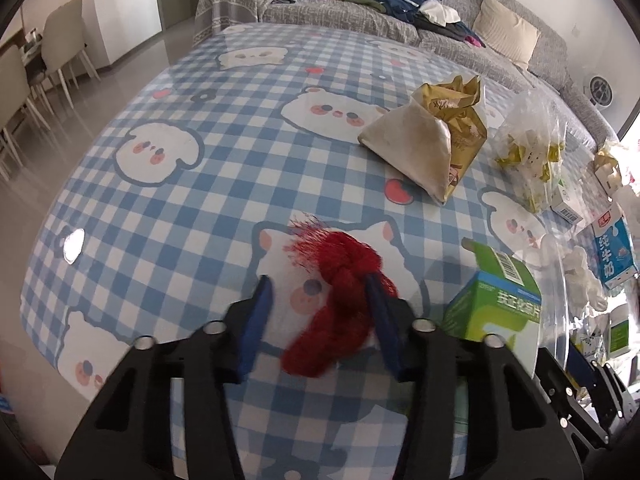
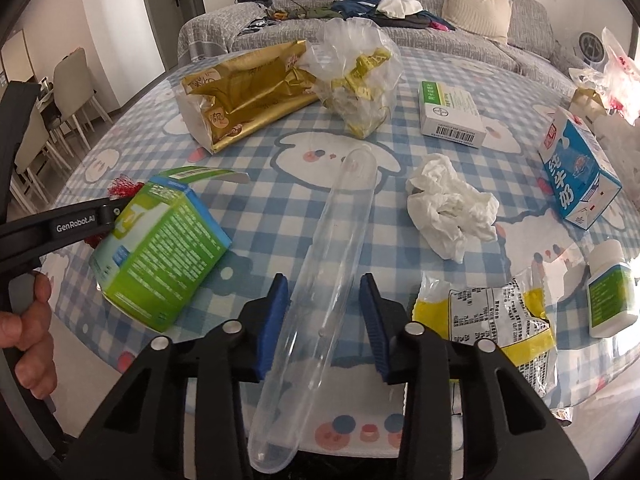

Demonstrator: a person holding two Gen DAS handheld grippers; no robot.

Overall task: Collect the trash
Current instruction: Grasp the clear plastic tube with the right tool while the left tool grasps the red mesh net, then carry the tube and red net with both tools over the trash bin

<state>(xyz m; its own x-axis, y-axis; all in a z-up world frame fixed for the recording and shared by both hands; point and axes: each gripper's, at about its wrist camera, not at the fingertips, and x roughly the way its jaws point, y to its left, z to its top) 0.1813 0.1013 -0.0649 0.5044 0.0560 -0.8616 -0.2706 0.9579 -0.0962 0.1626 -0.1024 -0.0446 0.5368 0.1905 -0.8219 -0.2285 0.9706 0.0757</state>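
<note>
Knotted red mesh netting (image 1: 340,304), frayed end

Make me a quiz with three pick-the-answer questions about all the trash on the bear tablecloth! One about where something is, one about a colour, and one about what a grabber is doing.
1. Where does the clear plastic tube lie?
A. Between the right gripper's two blue fingers
B. On the sofa
C. Inside the milk carton

2. What colour is the mesh netting at the left gripper?
A. Yellow
B. Red
C. Black

3. How is the right gripper set?
A. Shut tight on the tissue
B. Open, fingers either side of the tube
C. Holding the green box

Answers:
1 A, the tube runs straight through the gap between the blue fingers.
2 B, the bunched netting is bright red against the blue checked tablecloth.
3 B, a gap shows on each side of the tube, while the crumpled tissue and green box lie apart on the table.
</note>
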